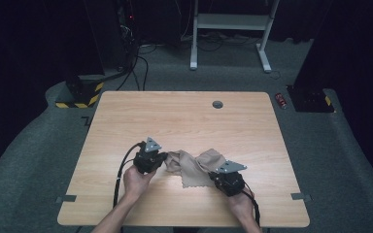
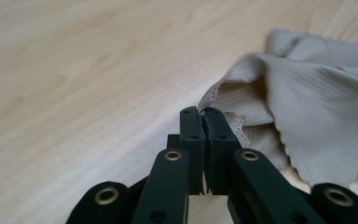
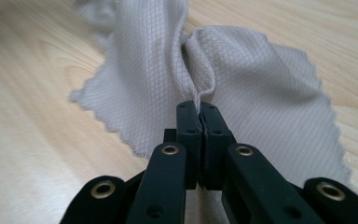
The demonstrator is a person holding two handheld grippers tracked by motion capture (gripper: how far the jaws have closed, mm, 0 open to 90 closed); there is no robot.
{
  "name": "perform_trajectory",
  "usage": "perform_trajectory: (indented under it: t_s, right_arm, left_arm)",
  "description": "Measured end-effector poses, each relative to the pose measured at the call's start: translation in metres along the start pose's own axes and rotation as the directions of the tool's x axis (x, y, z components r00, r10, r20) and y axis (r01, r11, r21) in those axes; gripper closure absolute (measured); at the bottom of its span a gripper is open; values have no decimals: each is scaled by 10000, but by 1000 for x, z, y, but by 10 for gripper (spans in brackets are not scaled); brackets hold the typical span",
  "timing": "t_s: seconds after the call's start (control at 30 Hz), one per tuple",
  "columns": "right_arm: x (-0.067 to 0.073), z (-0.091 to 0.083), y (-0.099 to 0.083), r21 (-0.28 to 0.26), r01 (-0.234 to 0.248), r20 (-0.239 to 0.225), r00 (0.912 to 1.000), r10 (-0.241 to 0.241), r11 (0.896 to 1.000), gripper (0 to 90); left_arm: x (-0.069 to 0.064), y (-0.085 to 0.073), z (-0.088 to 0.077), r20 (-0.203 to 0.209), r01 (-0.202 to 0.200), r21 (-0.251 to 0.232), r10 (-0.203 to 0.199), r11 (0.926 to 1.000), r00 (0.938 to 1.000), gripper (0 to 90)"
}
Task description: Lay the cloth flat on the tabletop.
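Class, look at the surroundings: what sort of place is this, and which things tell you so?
Probably a lab or recording studio: a lone wooden table on grey carpet, dark curtains around it, cables trailing to equipment, and hazard-striped stand bases.

Bare table (image 1: 184, 121) all round, the crumpled cloth (image 1: 192, 167) sole obstacle.

Beige grid-woven cloth (image 1: 194, 167) on light woodgrain table (image 1: 184, 121).

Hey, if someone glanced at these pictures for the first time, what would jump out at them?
A crumpled beige cloth with zigzag-cut edges sits near the front of the wooden table. The left gripper and right gripper each pinch an edge of it, jaws shut.
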State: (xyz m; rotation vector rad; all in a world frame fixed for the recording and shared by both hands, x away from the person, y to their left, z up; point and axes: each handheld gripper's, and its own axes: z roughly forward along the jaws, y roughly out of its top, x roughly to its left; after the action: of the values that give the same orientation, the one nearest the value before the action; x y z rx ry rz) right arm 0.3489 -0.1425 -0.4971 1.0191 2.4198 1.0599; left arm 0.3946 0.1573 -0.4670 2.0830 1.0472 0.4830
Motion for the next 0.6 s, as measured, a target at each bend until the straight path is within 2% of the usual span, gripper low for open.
perform_trajectory:
  t_s: [0.1, 0.2, 0.27, 0.33, 0.43, 0.47, 0.5, 0.6]
  right_arm:
    - [7, -3, 0, -50, 117, -361, 9993, -118, 9999, 881]
    - [22, 5, -4, 427, 607, -746, 9956, -574, 9972, 874]
    - [25, 9, -6, 484, 694, -857, 9942, -651, 9964, 851]
    - [19, 7, -3, 258, 316, -933, 9952, -291, 9992, 813]
    - [4, -1, 6, -238, -303, -665, 9974, 286, 9993, 771]
    - [-2, -2, 10, -383, -427, -509, 9979, 408, 9984, 752]
    - [-9, -4, 15, -501, -576, -187, 9982, 567, 9971, 728]
    - [-30, 2, 25, -527, -1189, 295, 9923, 1205, 9915, 683]
  left_arm:
    - [6, 0, 2, -284, 52, -57, -54, 10000, 9996, 872]
    - [8, -8, 9, -164, 144, 360, -138, 9992, 9998, 850]
    - [8, -14, 12, -15, 173, 557, -172, 9983, 9999, 808]
    - [9, -19, 11, 143, 390, 520, -398, 9979, 9991, 765]
    - [13, -20, 7, 374, 738, 372, -752, 9966, 9965, 688]
    - [14, -19, 6, 433, 925, 340, -939, 9951, 9946, 659]
    - [15, -18, 5, 397, 919, 336, -932, 9952, 9949, 627]
    - [16, -17, 8, 512, 1178, 520, -1205, 9917, 9914, 567]
